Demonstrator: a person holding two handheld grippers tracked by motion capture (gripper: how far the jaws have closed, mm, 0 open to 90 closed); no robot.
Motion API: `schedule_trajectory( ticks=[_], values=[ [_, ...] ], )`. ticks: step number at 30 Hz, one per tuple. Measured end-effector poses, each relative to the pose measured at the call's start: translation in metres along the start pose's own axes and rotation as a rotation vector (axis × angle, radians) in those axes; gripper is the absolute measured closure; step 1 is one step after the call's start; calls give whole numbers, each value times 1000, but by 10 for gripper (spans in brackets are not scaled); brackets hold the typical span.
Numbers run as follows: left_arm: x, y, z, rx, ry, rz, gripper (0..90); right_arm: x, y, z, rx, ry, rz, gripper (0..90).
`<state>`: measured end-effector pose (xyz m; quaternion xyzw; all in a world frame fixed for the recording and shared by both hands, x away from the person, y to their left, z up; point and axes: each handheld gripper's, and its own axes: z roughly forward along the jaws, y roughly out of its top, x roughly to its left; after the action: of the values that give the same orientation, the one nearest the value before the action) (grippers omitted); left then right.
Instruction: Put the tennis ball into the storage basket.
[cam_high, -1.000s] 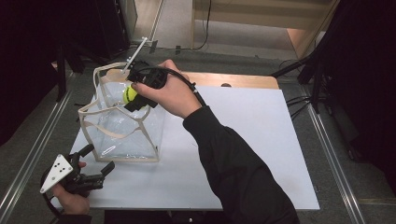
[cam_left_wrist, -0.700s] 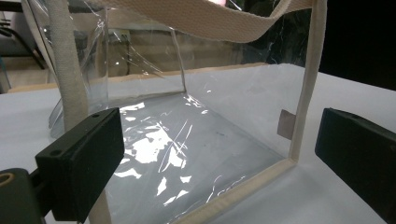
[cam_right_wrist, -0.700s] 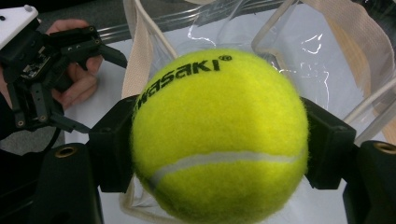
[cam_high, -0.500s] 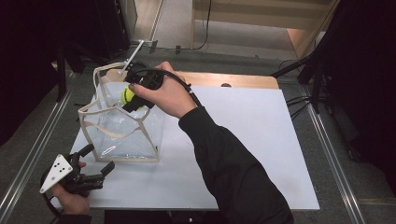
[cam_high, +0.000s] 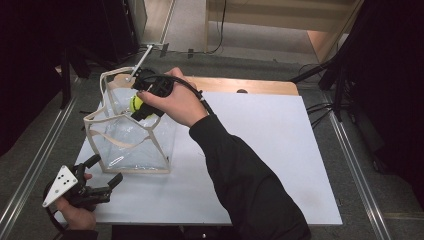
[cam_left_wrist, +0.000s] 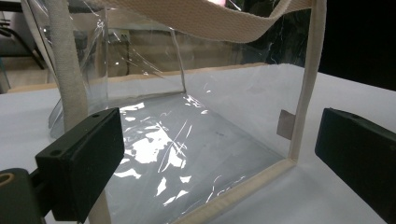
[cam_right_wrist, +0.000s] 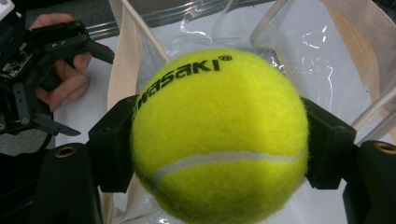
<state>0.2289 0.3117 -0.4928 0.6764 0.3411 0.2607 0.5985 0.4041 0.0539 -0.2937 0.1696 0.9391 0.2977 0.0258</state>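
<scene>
A clear plastic bag (cam_high: 131, 140) with beige webbing trim stands upright on the left of the white table top, its mouth open upward. My right gripper (cam_high: 137, 106) hangs over that mouth, shut on a yellow tennis ball (cam_high: 135, 103). In the right gripper view the ball (cam_right_wrist: 219, 135) sits squeezed between both black pads (cam_right_wrist: 112, 144), with the bag's inside below it. My left gripper (cam_high: 107, 170) rests low at the table's near left corner, open. Its jaws stand wide apart, facing the bag's near corner (cam_left_wrist: 299, 116) without touching it.
The white table top (cam_high: 270, 150) spreads to the right of the bag, with a wooden strip (cam_high: 250, 85) along its far edge. Metal rails (cam_high: 30, 170) run along the floor at the left and right. A thin metal rod (cam_high: 141, 61) lies behind the bag.
My right hand has edged slightly left with the ball, staying over the bag's mouth. The left gripper has not moved.
</scene>
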Motion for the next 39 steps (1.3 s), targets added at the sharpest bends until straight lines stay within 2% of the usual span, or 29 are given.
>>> schedule_trajectory(
  ticks=[18, 39],
  values=[
    [0, 0, 0, 1, 1, 1, 14, -3, -4, 8, 35, -8, -4, 241],
    [0, 0, 1, 0, 0, -1, 13, 0, -5, 16, 127, -12, -45, 239]
  ],
)
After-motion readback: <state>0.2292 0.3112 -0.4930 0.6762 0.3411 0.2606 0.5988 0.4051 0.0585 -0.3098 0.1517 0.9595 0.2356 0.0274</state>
